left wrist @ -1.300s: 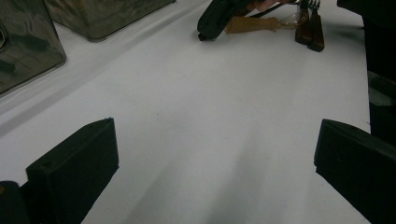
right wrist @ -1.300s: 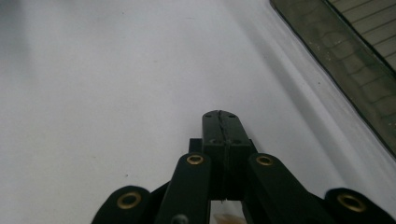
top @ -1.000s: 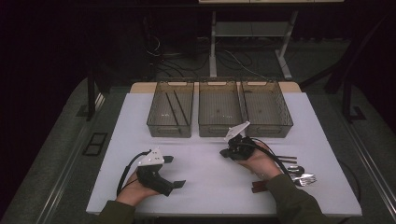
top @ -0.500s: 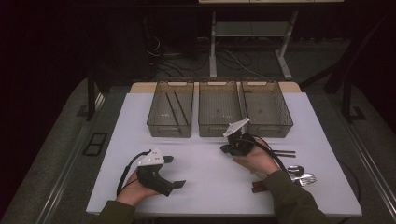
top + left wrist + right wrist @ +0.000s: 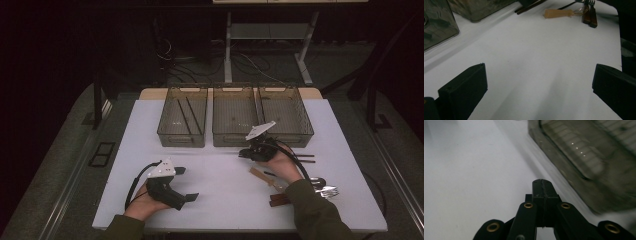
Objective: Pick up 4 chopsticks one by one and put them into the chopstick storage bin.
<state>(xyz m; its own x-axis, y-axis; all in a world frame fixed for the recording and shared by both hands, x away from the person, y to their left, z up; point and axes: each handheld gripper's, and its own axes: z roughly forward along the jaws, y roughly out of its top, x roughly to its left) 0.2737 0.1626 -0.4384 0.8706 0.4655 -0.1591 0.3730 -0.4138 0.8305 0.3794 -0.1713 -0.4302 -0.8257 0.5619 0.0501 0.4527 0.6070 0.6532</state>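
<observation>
cutlery (image 5: 300, 186) lies in a loose pile on the white table (image 5: 220, 190), near the three bins (image 5: 235, 117). right gripper (image 5: 248, 154), jaws pressed together on nothing, hovers just before the middle bin; left gripper (image 5: 187, 184) rests wide open. likely between picks: the next move calls for opening over the pile.

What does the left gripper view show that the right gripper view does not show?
The left gripper view alone: the left gripper with its fingers wide apart and nothing between them, a tan wooden handle, two dark brown handles beside it, and dark sticks near a bin.

The right gripper view alone: the right gripper with its fingers pressed together, empty, close to a bin's wall.

Both: the white table and smoky clear bins.
</observation>
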